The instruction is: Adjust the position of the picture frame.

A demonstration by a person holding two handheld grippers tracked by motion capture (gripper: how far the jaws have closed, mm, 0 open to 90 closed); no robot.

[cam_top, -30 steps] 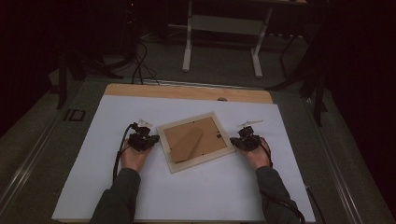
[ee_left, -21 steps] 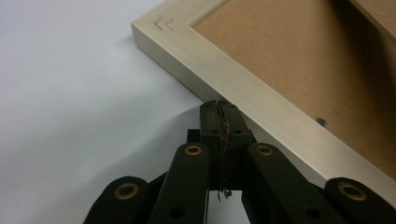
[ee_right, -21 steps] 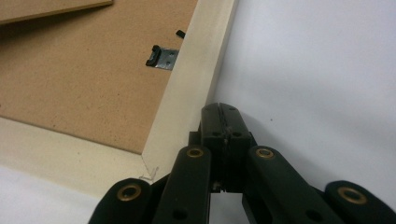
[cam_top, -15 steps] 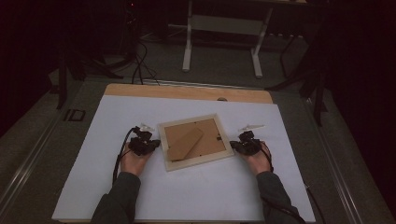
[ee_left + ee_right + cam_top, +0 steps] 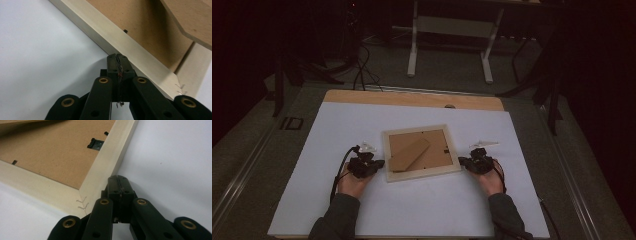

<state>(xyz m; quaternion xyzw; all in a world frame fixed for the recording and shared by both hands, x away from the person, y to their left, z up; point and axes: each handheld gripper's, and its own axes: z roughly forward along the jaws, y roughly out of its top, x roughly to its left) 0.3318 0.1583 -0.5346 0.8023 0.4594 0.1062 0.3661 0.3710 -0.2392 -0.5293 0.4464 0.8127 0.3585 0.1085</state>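
The left gripper (image 5: 379,163) has its jaws pressed together on nothing, the tips against the outer side of the picture frame's (image 5: 421,176) left rail; in the left gripper view the closed tips (image 5: 117,56) meet the pale wood just short of a stapled corner. The right gripper (image 5: 460,161) is likewise closed and empty, its tips at the frame's right rail, and in the right gripper view they sit (image 5: 117,178) just beside the rail near the stapled corner joint (image 5: 82,203). Nothing lies between either gripper and the frame. The frame lies flat, back side up, between the two grippers near the middle of the white sheet (image 5: 327,130), turned slightly so its right side sits a little farther from the person. Its brown backing board (image 5: 439,145) carries a folded stand (image 5: 409,155) running diagonally from the near left toward the far right. A small black hanger clip (image 5: 95,143) sits on the backing near the right rail. Beyond the sheet, the wooden table edge (image 5: 387,97) shows.
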